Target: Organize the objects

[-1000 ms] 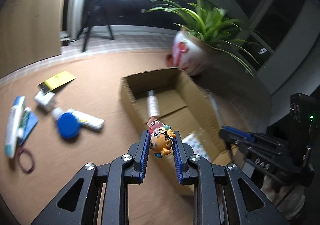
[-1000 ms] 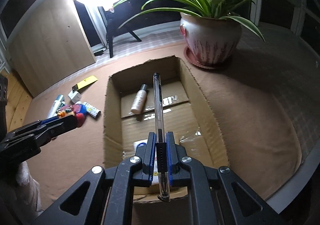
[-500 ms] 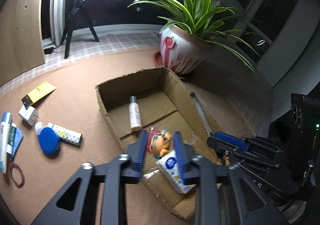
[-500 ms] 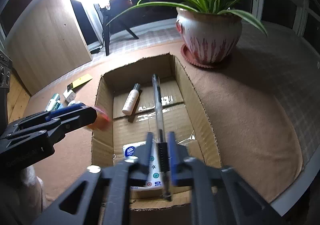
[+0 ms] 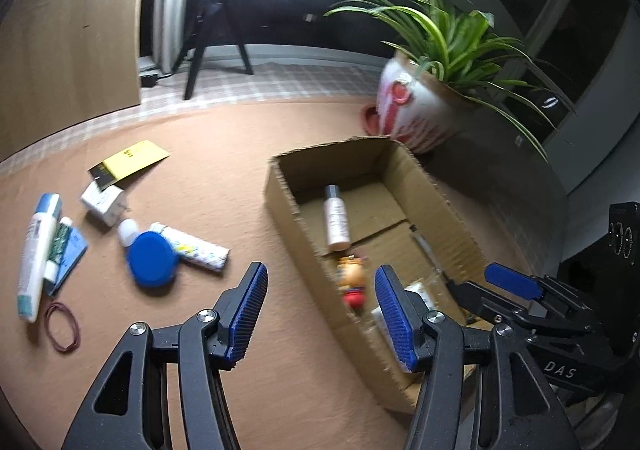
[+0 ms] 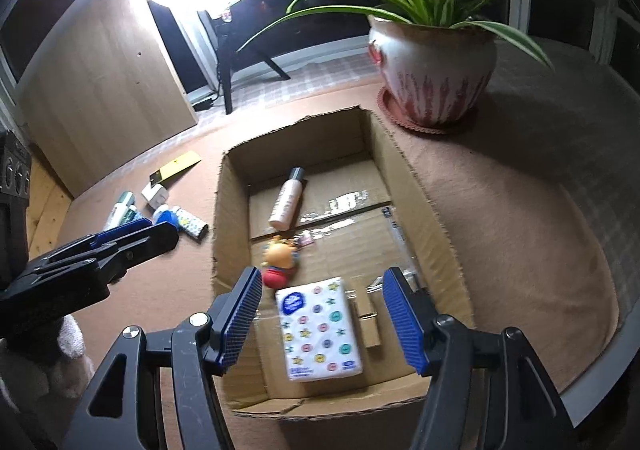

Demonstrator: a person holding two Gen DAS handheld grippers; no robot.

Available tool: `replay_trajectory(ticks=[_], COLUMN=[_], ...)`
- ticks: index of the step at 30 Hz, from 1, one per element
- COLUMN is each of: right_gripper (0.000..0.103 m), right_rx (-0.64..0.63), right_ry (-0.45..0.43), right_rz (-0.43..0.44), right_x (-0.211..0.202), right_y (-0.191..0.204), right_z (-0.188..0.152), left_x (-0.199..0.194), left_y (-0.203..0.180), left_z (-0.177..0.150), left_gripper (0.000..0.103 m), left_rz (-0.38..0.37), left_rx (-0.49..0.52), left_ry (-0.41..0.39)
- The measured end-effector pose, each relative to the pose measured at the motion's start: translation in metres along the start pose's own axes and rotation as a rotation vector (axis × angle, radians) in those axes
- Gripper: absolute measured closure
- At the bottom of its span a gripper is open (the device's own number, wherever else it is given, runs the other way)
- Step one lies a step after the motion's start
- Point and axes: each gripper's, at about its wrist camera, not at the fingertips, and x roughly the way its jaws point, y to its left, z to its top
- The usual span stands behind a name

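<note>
Sorting progress: we judge the job roughly half done, with five things in the cardboard box (image 6: 430,210) and a cluster of others lying outside it on the brown mat (image 5: 224,154).
Left gripper (image 5: 322,314): our jaws have just been opening and now stand wide with nothing between the pads; they hang over the box's near left wall.
Right gripper (image 6: 324,316): its jaws have likewise just been opening and stand wide and empty above the near end of the box.
Cartoon figure (image 6: 279,260): it lies on the box floor, free of our pads, just beside the tissue pack (image 6: 318,328).
Pen (image 6: 398,240): clear-barrelled, it lies along the box's right wall, touching no gripper.
Small bottle (image 6: 287,199): it rests on its side toward the far end of the box.
Little carton (image 6: 369,324): a small brown piece just right of the tissue pack; we cannot tell what it is.
Left to gather: the blue round lid (image 5: 152,259), the patterned tube (image 5: 192,246), the white tube (image 5: 38,254), the white cube box (image 5: 104,202), the yellow card (image 5: 130,162), the blue packet (image 5: 68,254) and the rubber band (image 5: 62,326), all well apart from the box.
Next move, as we judge it: swing the left gripper out to that cluster.
</note>
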Motion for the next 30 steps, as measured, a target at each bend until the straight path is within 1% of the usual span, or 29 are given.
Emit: replay_trajectory(ticks=[5,11,18,21,24,30], right_gripper=[0.044,0.044,0.044,0.044,0.044,0.044], right_rx=[-0.002,-0.016,-0.047,-0.052,-0.051,-0.044], right_ry=[-0.003,0.008,0.016,0.017,0.021,0.034], right_rz=[0.024,0.062,0.081,0.085,0.091,0.084], right_x=[-0.001,0.001,0.005,0.006,0.008,0.009], right_y=[0.015,0.034,0.055,0.060,0.063,0.063], right_z=[0.001,0.001,0.003,0.004,0.003,-0.001], left_x=[-0.012,-0.028,-0.042,-0.045,-0.043,-0.027], left_y=[0.033,0.092,0.159,0.186,0.217,0.256], left_z=[-0.002,-0.002,0.000,0.004,0.010,0.020], left_gripper=[0.043,0.043,0.043,0.043,0.044,0.044], left_rz=[0.051,0.129,0.221,0.250,0.278,0.308], left_rx=[-0.036,-0.108,-0.190,-0.224,-0.266,-0.301], left_ry=[-0.010,-0.014,-0.024,-0.026,-0.013,0.035])
